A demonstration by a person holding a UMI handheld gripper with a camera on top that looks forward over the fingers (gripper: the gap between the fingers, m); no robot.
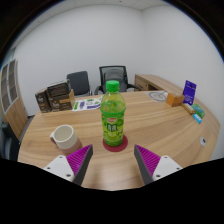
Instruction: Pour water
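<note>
— Bottle point(113, 116) position, please: where does it stand?

— Upright on the wooden table point(150, 125), near the table's front edge, on a small dark red coaster point(113, 146). It is green plastic with a green cap and a red-and-yellow label. It lies just ahead of the gripper point(113, 162), on the line that runs between the two fingers.

— State of the tongs?

— Released. The purple pads point(79, 160) are spread wide apart, one to each side, and neither touches the bottle; a gap shows on both sides.

— Other items on the table?

— A cream mug point(65, 136) stands to the left of the bottle, near the left finger, apart from both. Toward the far left edge lie some papers or booklets point(87, 103). At the far right edge stand a purple box point(189, 92) and a few small objects too small to identify.

— Background?

— Two dark office chairs point(112, 77) stand beyond the far edge, against a white wall. Cardboard boxes point(55, 98) sit at the left, beside a cabinet point(10, 92).
</note>
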